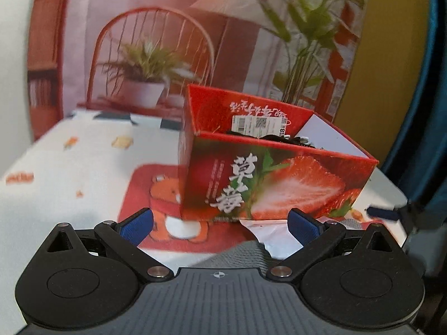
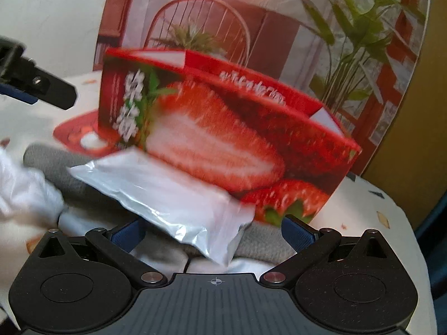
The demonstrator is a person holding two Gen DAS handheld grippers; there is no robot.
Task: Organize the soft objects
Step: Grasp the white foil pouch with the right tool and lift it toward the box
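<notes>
the strawberry box [image 1: 268,173] stands open-topped on the patterned tablecloth [image 1: 69,167]. both grippers hang low, level, spread wide, empty: left gripper [image 1: 220,223] faces the box; right gripper [image 2: 212,231] straddles the plastic bag [image 2: 167,192] lying over grey cloth [image 2: 56,164]. only the left view shows dark items inside the box.

A: so where's the soft stuff?

B: white plastic bag [image 2: 167,195], crinkly and flat, lying tilted right against the near face of the strawberry box [image 2: 223,128]. It's on top of a grey knit piece [image 2: 53,164] that sticks out to the left.

A: and in the box?

B: box is open on top, something dark [image 1: 279,138] with a tag [image 1: 259,124] inside. Can't tell what.
</notes>
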